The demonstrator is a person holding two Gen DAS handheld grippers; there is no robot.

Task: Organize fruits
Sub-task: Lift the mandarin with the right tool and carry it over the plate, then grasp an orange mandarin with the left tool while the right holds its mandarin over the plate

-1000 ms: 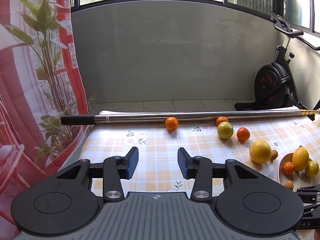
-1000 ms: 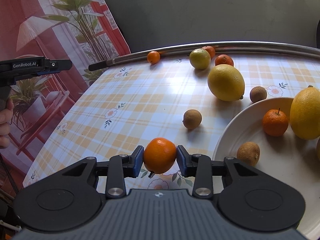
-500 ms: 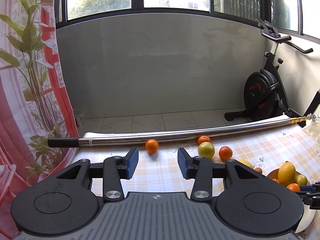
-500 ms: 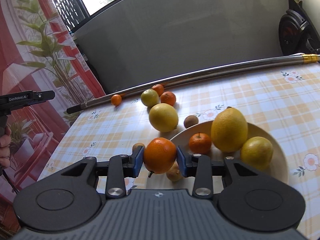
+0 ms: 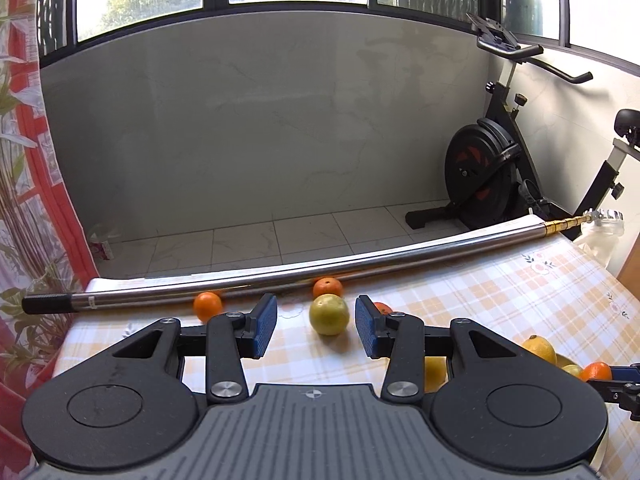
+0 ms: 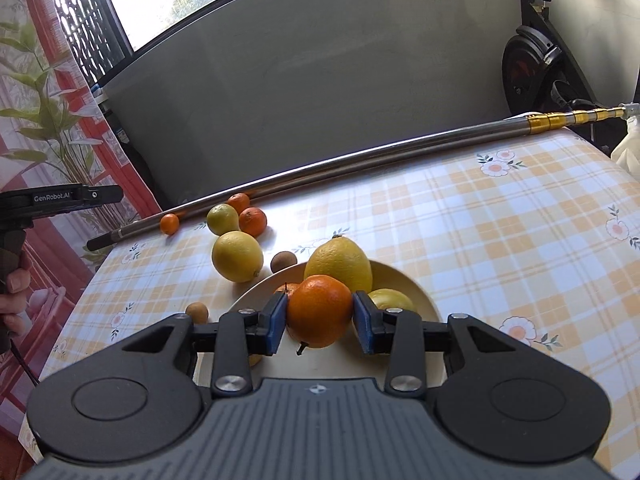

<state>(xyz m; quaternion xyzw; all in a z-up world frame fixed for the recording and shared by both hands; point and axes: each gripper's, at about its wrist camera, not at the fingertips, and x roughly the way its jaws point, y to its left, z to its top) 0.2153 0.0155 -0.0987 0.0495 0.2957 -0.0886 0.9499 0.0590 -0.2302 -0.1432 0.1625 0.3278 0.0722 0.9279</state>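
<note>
Orange (image 6: 319, 311) clamped in right tool (image 6: 319, 322), over plate (image 6: 420, 300)

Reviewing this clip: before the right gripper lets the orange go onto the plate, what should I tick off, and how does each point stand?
1. Grip: right gripper shut on the orange, both pads touching it. Ok.
2. Position: orange over the plate. Ok.
3. Landing spot: bare plate under the orange; large lemon and smaller lemon sit just behind. Ok.
4. Drop height above the plate. Cannot tell.
5. Left gripper open, empty, away from the plate, facing the green citrus. Ok.
6. Loose fruit beside the rim, such as the brown fruit, clear of the drop. Ok.
</note>
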